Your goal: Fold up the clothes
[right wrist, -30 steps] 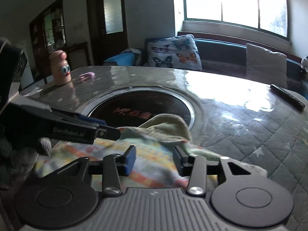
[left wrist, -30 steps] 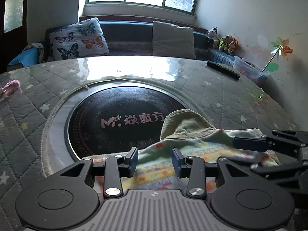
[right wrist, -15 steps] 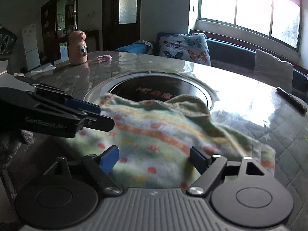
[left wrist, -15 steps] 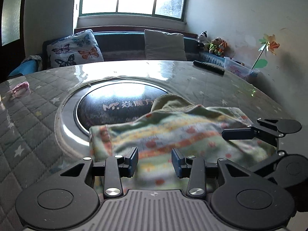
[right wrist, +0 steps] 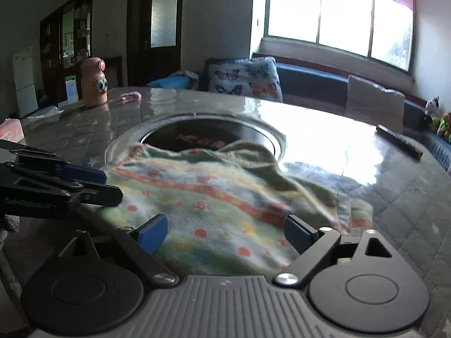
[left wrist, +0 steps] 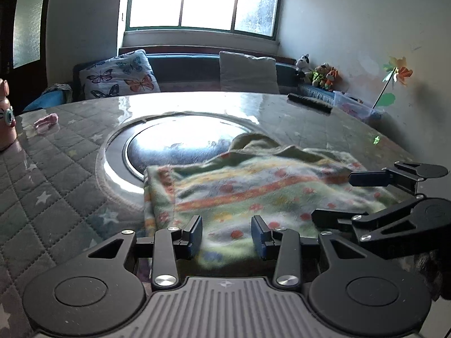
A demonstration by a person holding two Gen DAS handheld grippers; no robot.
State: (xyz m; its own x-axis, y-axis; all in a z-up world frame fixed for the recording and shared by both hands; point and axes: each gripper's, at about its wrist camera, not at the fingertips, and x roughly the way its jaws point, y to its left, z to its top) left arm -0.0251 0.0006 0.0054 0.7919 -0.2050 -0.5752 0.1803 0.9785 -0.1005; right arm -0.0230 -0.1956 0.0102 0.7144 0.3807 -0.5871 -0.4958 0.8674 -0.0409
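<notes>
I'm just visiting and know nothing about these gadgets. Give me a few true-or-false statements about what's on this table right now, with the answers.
1. The patterned garment lies partly over the round dark plate set into the table. True.
2. The right gripper is clamped tight on the garment. False: its jaws are opening, spread wide, with the cloth lying between and below them.
3. A pink bottle with cartoon eyes stands on the table. True.
4. The black remote rests on top of the garment. False: it lies apart, near the table's far edge.
5. The butterfly cushion sits on the table. False: it is on the bench behind.
</notes>
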